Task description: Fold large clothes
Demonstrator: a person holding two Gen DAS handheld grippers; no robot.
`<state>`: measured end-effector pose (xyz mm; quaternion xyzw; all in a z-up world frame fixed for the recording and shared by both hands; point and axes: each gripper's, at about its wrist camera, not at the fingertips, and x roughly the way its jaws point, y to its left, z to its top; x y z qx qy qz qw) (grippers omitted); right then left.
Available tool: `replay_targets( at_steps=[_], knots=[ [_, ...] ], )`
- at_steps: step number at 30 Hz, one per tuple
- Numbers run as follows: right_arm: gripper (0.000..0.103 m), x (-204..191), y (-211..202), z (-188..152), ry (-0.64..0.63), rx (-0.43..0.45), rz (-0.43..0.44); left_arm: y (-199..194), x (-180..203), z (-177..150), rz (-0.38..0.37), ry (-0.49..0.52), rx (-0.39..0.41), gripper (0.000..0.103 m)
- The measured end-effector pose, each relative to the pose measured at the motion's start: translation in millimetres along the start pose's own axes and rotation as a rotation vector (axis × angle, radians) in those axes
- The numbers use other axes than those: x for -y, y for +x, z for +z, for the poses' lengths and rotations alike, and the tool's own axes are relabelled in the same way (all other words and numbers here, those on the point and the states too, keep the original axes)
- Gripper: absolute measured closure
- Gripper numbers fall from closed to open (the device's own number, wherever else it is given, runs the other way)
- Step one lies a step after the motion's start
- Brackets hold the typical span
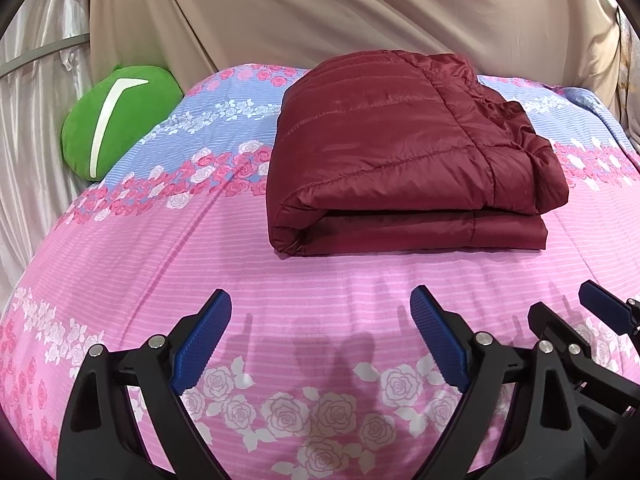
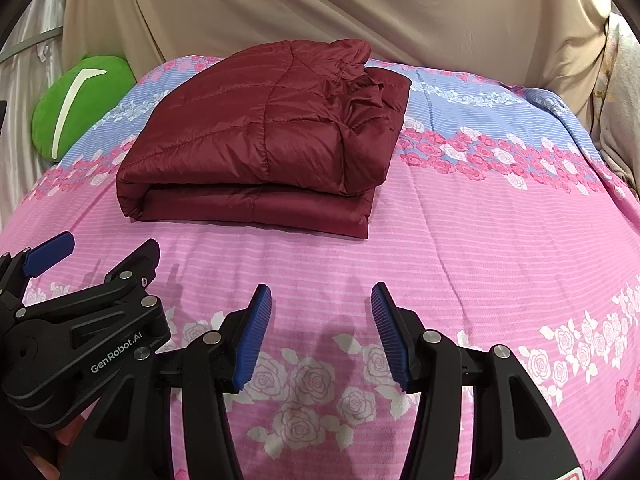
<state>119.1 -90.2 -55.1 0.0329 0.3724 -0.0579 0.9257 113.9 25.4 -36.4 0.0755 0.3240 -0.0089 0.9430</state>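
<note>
A dark red quilted jacket (image 1: 404, 156) lies folded into a thick rectangle on the pink and blue flowered bedspread (image 1: 280, 280); it also shows in the right wrist view (image 2: 264, 140). My left gripper (image 1: 322, 312) is open and empty, hovering over the bedspread in front of the jacket. My right gripper (image 2: 322, 308) is open and empty, also short of the jacket, to its front right. The right gripper's fingers (image 1: 600, 304) show at the left view's right edge. The left gripper's fingers (image 2: 52, 254) show at the right view's left edge.
A green cushion (image 1: 116, 120) with a white stripe sits at the bed's far left; it also shows in the right wrist view (image 2: 76, 104). Beige cloth (image 1: 360, 12) hangs behind the bed. Silvery curtain (image 1: 32, 120) hangs at the left.
</note>
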Motion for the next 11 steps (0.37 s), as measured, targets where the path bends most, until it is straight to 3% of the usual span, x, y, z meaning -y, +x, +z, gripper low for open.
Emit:
replay_targets(
  at_steps=[11],
  knots=[
    [0.051, -3.1, -0.6, -0.2, 0.004, -0.002, -0.014, -2.2, 3.8, -0.1, 0.008, 0.011, 0.007, 0.018]
  ],
)
